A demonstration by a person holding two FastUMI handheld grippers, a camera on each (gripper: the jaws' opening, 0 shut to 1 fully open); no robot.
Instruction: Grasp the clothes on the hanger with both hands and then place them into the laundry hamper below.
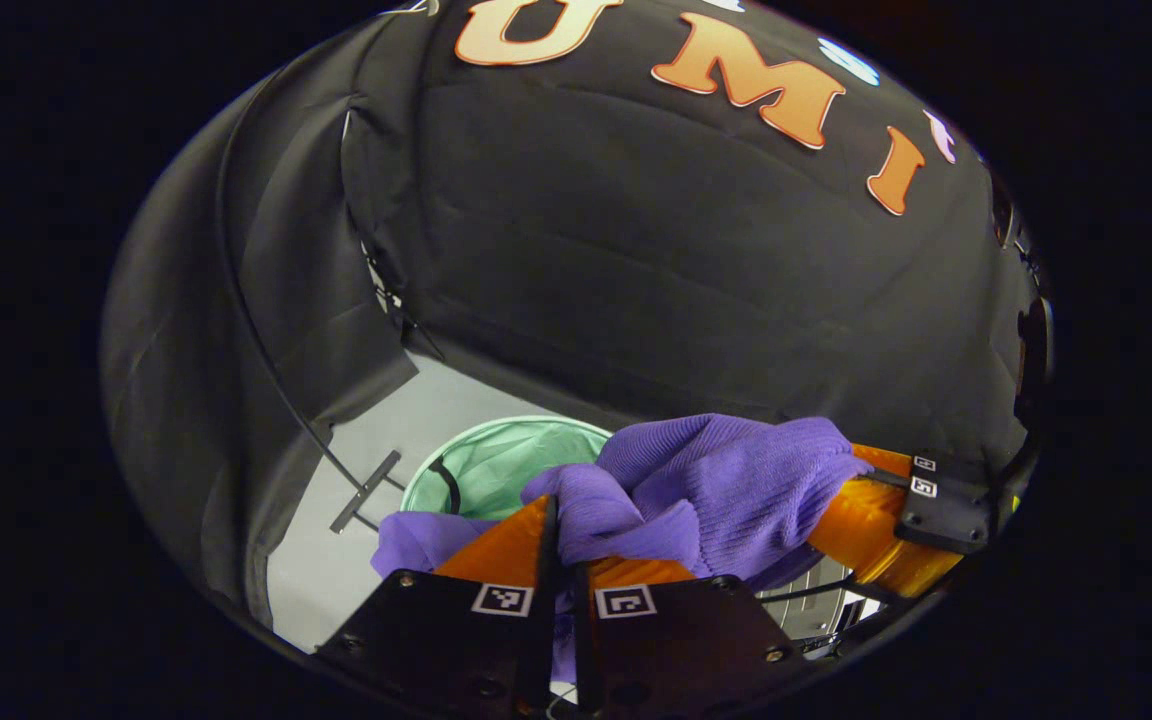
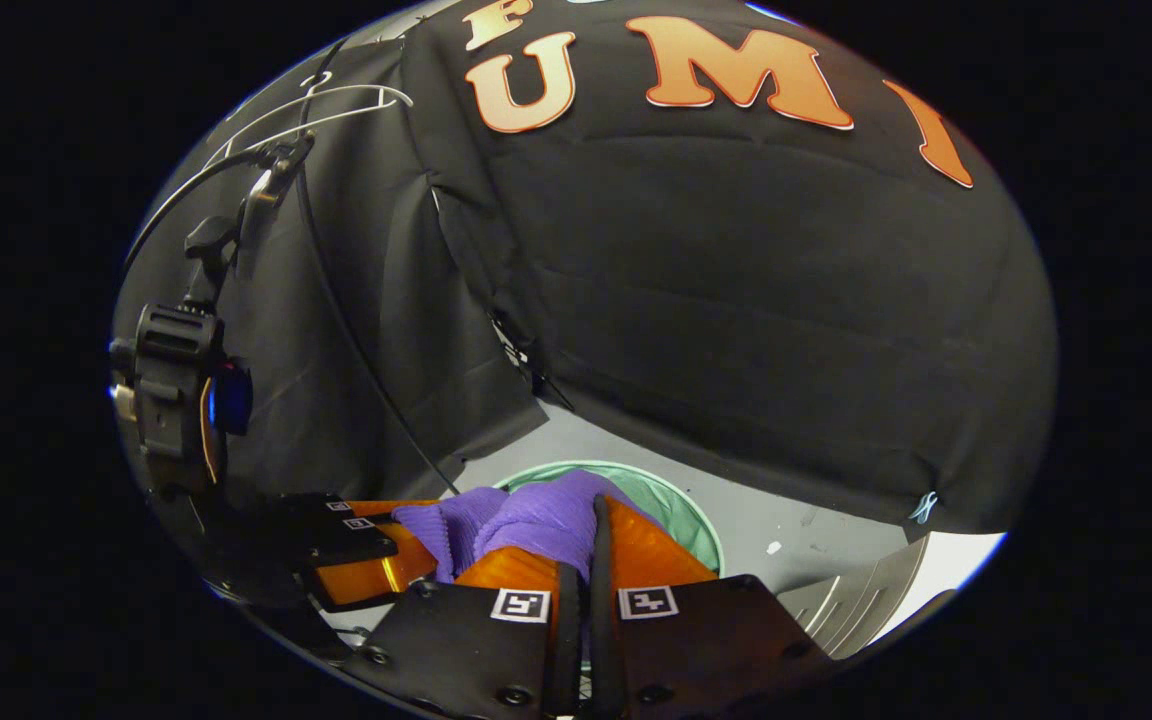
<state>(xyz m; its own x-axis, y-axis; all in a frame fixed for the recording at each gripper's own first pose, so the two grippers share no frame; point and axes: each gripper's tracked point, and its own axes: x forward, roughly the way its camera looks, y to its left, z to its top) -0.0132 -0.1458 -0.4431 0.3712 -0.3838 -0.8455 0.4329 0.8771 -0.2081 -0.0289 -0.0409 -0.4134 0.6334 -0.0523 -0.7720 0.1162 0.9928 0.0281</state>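
A purple knit garment (image 1: 706,480) hangs bunched between both grippers, above the green mesh laundry hamper (image 1: 491,462). In the left gripper view my left gripper (image 1: 566,545) is shut on a fold of it, and the right gripper (image 1: 846,478) grips its far right end. The right gripper view has my right gripper (image 2: 586,545) shut on the garment (image 2: 536,518), with the left gripper (image 2: 421,540) holding it at the left. The hamper (image 2: 681,512) sits just beyond, partly hidden by cloth. A bare white hanger (image 2: 336,105) hangs at the upper left.
The hamper stands on a grey floor (image 1: 336,570) against the black cloth wall (image 1: 636,250). A black clamp device (image 2: 176,385) on a stand is mounted at the left under the hanger. Pale ribbed panels (image 2: 866,595) lie at the lower right.
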